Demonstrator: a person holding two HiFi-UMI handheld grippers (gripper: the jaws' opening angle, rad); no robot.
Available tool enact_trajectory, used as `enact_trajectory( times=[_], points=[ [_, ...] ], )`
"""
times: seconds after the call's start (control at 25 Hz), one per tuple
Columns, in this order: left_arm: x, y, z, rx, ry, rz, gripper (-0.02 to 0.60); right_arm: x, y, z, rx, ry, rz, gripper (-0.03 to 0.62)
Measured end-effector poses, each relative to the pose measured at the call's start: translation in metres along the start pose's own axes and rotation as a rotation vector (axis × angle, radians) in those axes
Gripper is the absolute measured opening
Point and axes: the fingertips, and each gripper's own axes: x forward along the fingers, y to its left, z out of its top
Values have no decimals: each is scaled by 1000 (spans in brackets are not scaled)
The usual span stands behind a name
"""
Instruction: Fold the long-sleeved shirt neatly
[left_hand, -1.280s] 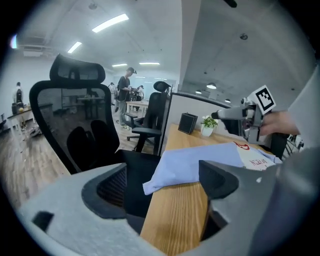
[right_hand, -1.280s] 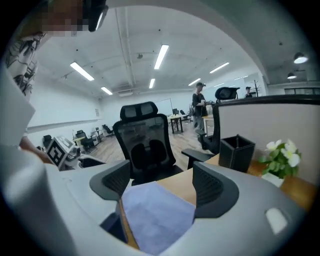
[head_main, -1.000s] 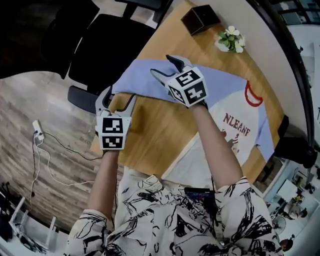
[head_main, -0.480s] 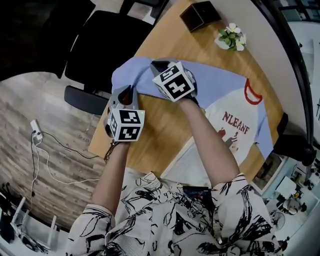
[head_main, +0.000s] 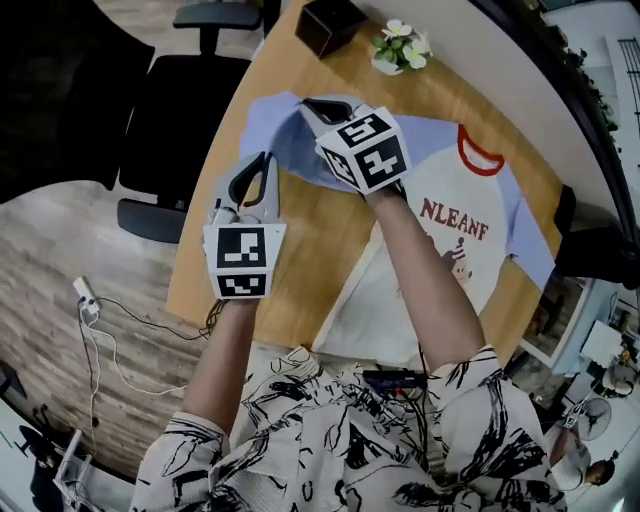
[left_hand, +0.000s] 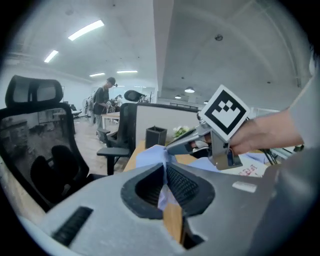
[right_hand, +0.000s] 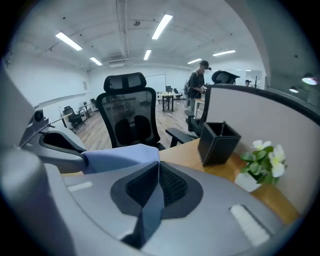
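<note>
The long-sleeved shirt, white with a red collar and light-blue sleeves, lies spread on the wooden table. Its left sleeve reaches toward the table's far left edge. My left gripper is shut on the sleeve's near edge; blue cloth runs out from between its jaws. My right gripper is shut on the sleeve's far part, where blue fabric is pinched between the pads. Both hold the sleeve raised off the table, close together. The left gripper also shows in the right gripper view.
A black pen holder and a small potted flower stand at the table's far edge. A black office chair is beyond the table's left end. Cables lie on the wood floor.
Both grippers stood open over the sleeve, then closed on it. Now they have risen with the cloth and shifted toward the shirt's body.
</note>
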Motion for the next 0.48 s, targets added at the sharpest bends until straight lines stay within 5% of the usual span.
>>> enact_trajectory(
  times=[0.48],
  points=[
    [10, -219, 124, 142, -181, -210, 23, -223, -122, -20, 107, -234, -153, 18]
  ],
)
